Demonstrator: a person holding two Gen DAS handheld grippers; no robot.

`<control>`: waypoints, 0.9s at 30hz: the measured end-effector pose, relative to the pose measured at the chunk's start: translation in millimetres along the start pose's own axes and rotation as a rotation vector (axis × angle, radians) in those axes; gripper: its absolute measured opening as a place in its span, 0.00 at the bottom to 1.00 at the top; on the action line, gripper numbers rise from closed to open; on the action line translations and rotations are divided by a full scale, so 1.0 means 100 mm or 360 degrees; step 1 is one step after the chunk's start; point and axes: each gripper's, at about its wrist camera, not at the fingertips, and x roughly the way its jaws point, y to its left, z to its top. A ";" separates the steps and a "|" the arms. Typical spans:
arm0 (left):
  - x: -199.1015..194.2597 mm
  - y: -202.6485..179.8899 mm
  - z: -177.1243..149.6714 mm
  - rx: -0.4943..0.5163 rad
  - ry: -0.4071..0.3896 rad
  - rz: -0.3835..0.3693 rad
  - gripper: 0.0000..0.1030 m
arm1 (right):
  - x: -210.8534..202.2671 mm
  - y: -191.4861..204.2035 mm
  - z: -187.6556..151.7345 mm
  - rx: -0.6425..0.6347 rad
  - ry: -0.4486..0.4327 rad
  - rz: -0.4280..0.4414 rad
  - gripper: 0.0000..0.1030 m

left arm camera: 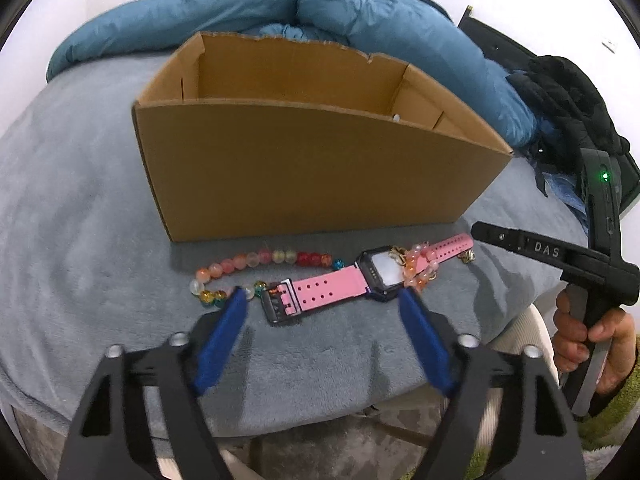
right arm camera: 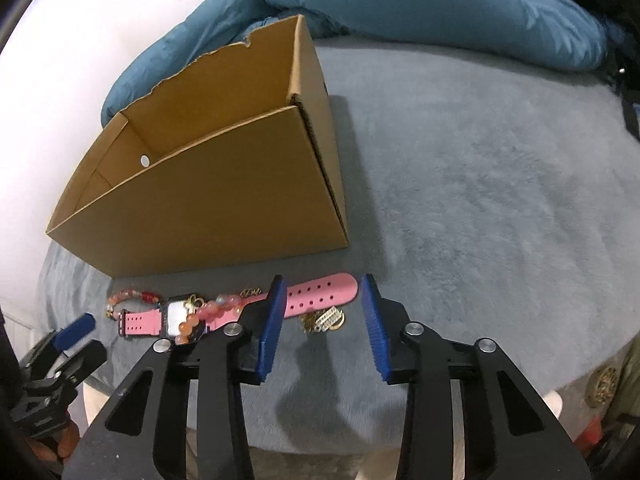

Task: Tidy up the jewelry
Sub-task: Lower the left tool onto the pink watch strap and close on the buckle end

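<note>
Jewelry lies in a loose row on the grey blanket [left arm camera: 80,184], just in front of the cardboard box [left arm camera: 312,168], none of it inside yet as far as the near wall lets me see. Left wrist view: pink watch [left arm camera: 348,280] laid flat with its strap stretched out, a multicoloured bead bracelet [left arm camera: 248,268] curling off its buckle end, a peach bead bracelet [left arm camera: 420,268] draped over the watch face. Left gripper [left arm camera: 324,300] hangs low over the buckle half of the strap, jaws spread wide, holding nothing; the spread looks chosen to straddle the strap. Right gripper's tool body enters from the right edge, the person's hand [left arm camera: 588,336] around its handle. Blue duvet [left arm camera: 320,12] bunched behind the box, dark clothing [left arm camera: 568,96] at far right. Right wrist view: right gripper [right arm camera: 324,308] also parted and empty, its blue pads either side of the strap's free end, pink watch [right arm camera: 240,308] running off to the left. Small gold trinkets [right arm camera: 324,320] sit between the pads, just beside the strap, too tangled to tell apart. Box [right arm camera: 208,184] stands open-topped with one ragged torn edge; its tall near wall is the obstacle, since anything lifted must clear it. Overlapping beads could drag along if the watch goes first.
</note>
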 end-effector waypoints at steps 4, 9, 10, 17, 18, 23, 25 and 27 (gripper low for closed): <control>0.15 0.06 0.00 -0.0039 0.0096 -0.0032 0.49 | 0.15 -0.07 0.02 0.0049 0.0091 0.0053 0.26; 0.25 0.14 0.02 -0.0115 0.0161 -0.0043 0.44 | 0.20 -0.11 0.01 0.0073 0.0131 0.0068 0.24; 0.25 0.15 0.03 -0.0128 0.0163 -0.0047 0.44 | 0.21 -0.12 0.01 0.0078 0.0135 0.0071 0.24; 0.15 0.26 0.08 -0.0220 0.0137 0.0011 0.44 | 0.19 -0.13 0.01 0.0091 0.0141 0.0082 0.24; 0.18 0.27 0.08 -0.0222 0.0162 0.0016 0.44 | 0.19 -0.14 0.01 0.0095 0.0142 0.0083 0.24; 0.34 0.33 0.08 -0.0287 0.0241 -0.0015 0.44 | 0.21 -0.20 0.01 0.0101 0.0140 0.0086 0.24; 0.32 0.32 0.08 -0.0297 0.0219 -0.0044 0.44 | 0.26 -0.24 0.06 0.0100 0.0139 0.0086 0.24; 0.24 0.31 0.09 -0.0304 0.0168 -0.0133 0.44 | 0.28 -0.26 0.05 0.0100 0.0137 0.0090 0.24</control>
